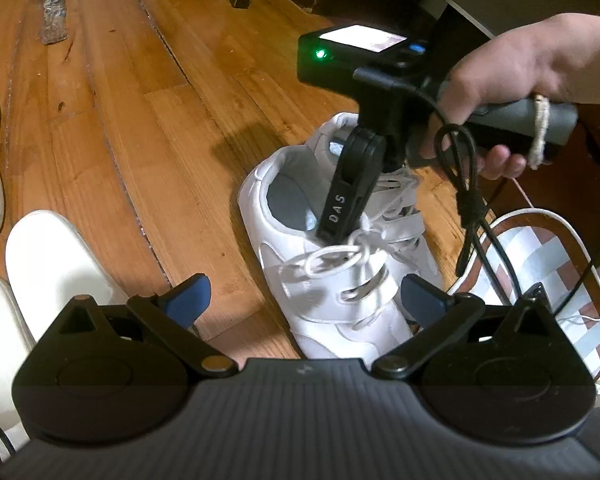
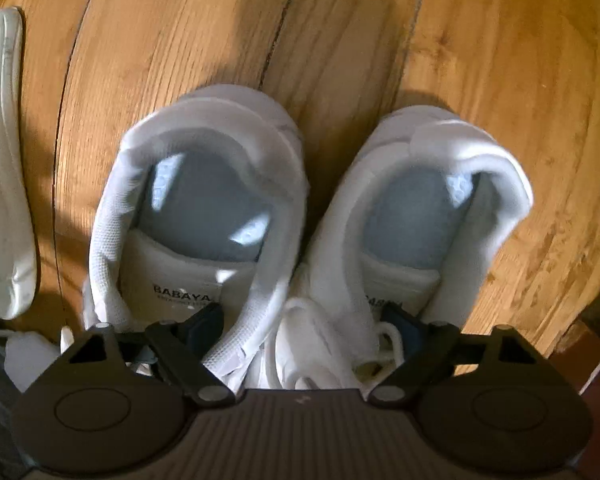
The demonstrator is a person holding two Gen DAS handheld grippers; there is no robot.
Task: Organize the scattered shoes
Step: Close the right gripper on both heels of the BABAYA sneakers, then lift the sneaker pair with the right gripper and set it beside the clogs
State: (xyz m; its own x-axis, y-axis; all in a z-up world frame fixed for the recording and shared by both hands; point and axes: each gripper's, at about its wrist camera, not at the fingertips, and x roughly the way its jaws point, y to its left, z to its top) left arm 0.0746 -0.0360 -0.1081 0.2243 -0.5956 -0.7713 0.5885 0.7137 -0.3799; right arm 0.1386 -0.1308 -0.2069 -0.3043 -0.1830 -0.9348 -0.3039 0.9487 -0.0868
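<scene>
Wooden floor [image 2: 500,80] holds two white lace-up sneakers [image 2: 204,208] side by side. Right gripper [image 2: 304,332] has one finger inside each shoe, squeezing their inner walls. Pinch both evenly, then lift slowly. Left gripper [image 1: 304,300] hangs open nearby.

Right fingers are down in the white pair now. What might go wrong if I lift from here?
1. The right gripper has one finger inside each of the white sneakers, with only their soft inner collars between. Whether it grips firmly is unclear, so one shoe may slip out on lifting.
2. Loose laces lie beside the fingers and might snag.
3. The black cord hanging from the handle dangles over the shoes and may catch.
</scene>
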